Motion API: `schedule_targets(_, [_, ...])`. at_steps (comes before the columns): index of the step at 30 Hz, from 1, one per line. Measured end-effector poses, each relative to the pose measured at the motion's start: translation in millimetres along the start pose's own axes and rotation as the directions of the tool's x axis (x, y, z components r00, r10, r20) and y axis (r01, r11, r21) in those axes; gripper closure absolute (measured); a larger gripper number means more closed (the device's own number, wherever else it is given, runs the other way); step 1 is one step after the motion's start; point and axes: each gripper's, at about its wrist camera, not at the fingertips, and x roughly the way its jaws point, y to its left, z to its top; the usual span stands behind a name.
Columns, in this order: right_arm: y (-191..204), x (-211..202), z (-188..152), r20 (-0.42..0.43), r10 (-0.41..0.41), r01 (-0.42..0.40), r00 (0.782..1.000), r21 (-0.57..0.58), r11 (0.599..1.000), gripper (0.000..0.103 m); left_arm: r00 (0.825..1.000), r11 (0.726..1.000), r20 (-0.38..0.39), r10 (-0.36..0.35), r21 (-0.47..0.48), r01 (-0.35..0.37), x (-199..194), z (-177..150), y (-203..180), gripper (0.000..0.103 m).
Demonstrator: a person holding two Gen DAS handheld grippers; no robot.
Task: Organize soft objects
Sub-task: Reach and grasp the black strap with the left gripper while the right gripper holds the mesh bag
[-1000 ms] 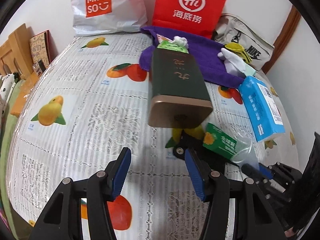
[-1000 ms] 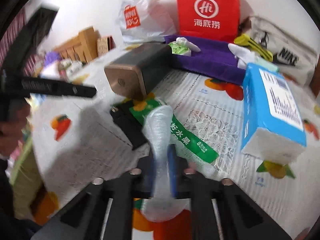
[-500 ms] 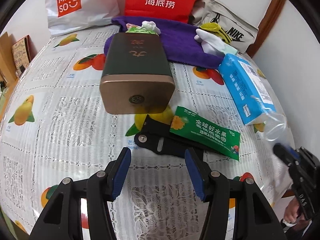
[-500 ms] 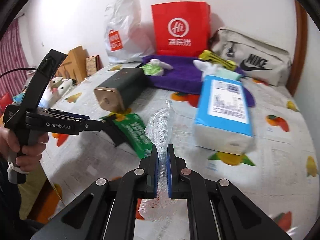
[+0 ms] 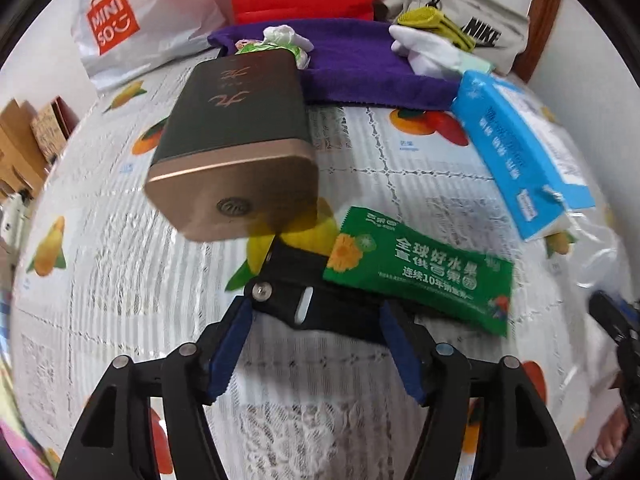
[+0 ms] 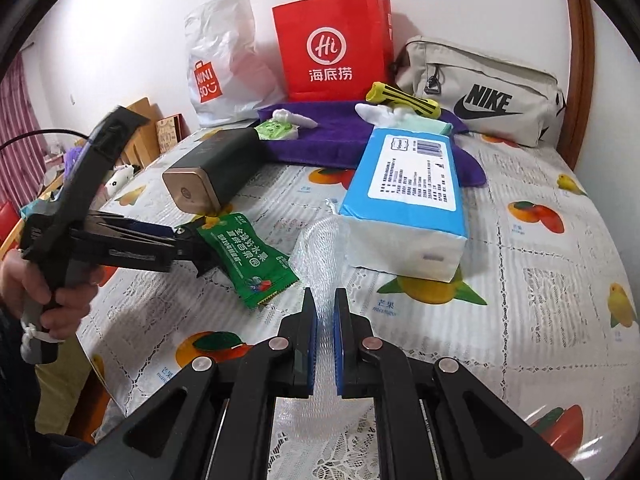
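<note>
**Table stock, listed from the grippers outward**

1. Right gripper (image 6: 325, 300), black frame with blue pads: jaws nearly together, pinched on a strip of clear-white foam mesh sleeve (image 6: 320, 248). The sleeve rises loose above the fingertips, in front of the tissue pack.

2. Left gripper (image 5: 316, 312), same build, held in a hand (image 6: 44, 292) at the table's left edge: jaws opening, set wide, pads pressing on nothing. The fingertips straddle the near end of a flat black plastic bracket with a silver screw (image 5: 296, 292), which lies on the table; whether they touch it cannot be told.

3. Green foil snack packet with white Chinese print and a yellow flower (image 5: 420, 276): lying flat, overlapping the right part of the bracket.

4. Round table under a clear cover with white lace and printed fruit (image 6: 540, 280).

5. Dark green rectangular tin with a bronze-coloured cap end (image 5: 236, 140): on its side, cap toward the grippers, just behind the bracket.

6. Blue-and-white soft pack of tissues with a printed label (image 6: 412, 184): lying flat, right of the tin.

7. Purple towel (image 5: 360, 64), spread behind tin and tissues. On it: a small green-and-white wrapped item (image 6: 280, 126), white cloth (image 5: 428, 52), yellow-and-black folded piece (image 6: 404, 98).

8. Against the wall: white Miniso plastic bag (image 6: 220, 60), red paper carrier bag with white logo (image 6: 332, 44), beige Nike pouch (image 6: 488, 88).
</note>
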Motion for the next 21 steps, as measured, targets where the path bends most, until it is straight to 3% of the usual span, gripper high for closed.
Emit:
schedule_targets(7, [-3.6,2.7,-1.7,-0.005,0.021,-0.021,1.0,0.015,1.0,0.096,0.999,0.999,0.016,0.048,0.022,-0.048,0.4,3.8,-12.3,0.033])
schedule_targets(13, [-0.4,2.6,-4.1,0.0,0.039,-0.039,0.999,0.007,0.999,0.096,0.999,0.999,-0.009,0.032,-0.04,-0.033,-0.5,-6.2,3.2,0.02])
schedule_targets(18, [-1.1,0.0,-7.3,0.003,0.046,-0.046,0.999,0.007,0.999,0.096,0.998,0.998,-0.037,0.052,-0.032,-0.053,-6.5,-18.6,10.5,0.02])
schedule_targets(21, [-1.2,-0.7,-8.0,0.003,0.048,-0.048,0.999,0.009,0.999,0.096,0.999,0.998,-0.025,0.024,-0.056,-0.025,-7.3,-16.3,11.6,0.023])
